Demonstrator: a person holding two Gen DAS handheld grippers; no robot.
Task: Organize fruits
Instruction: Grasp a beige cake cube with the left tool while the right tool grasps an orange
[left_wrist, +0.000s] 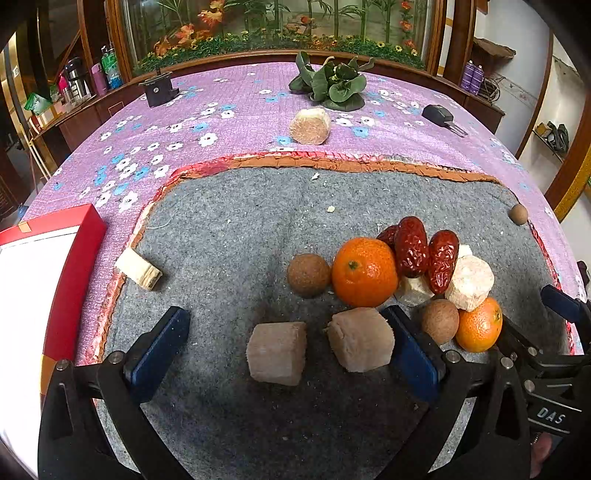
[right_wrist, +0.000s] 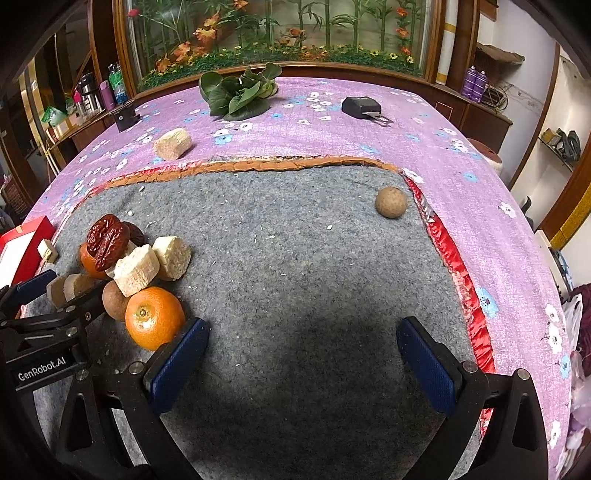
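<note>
Now both grippers, left (left_wrist: 284, 354) and right (right_wrist: 301, 360), gape wide over the grey mat (right_wrist: 295, 258), two pale chunks (left_wrist: 277, 352) between the left's fingers.

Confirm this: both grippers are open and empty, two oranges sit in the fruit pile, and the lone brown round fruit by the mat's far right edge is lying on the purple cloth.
Wrong on one point: the lone brown round fruit lies on the grey mat, just inside its red edge, as the right wrist view shows. The rest holds.
</note>
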